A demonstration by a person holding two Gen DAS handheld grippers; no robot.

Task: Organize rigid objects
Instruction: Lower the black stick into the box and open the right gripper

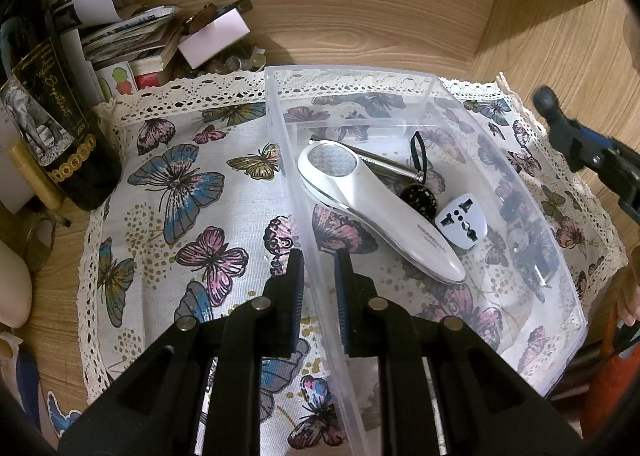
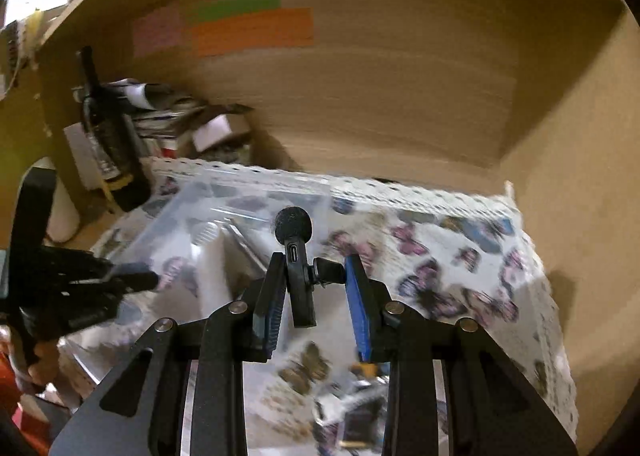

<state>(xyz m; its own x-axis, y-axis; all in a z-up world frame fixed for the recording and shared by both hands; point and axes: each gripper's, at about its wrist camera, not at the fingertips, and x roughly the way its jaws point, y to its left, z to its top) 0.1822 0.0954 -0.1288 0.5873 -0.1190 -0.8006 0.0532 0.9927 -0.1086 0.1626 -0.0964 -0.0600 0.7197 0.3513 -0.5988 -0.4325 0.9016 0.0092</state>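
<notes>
Left wrist: left gripper (image 1: pixel 318 276) clamps clear bin (image 1: pixel 276 128) wall; bottle (image 1: pixel 60 136) nearby; right gripper (image 2: pixel 316 284) grips microphone (image 2: pixel 298 252)

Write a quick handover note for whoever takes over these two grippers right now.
Left gripper: straddling the clear plastic bin's near wall; grip unclear.
Right gripper: shut on a small black clip-on microphone, to the bin's right, above the butterfly cloth.
In the bin: white handheld device, white travel adapter, metal rod, black speckled ball.
Left: drop the microphone in.
</notes>
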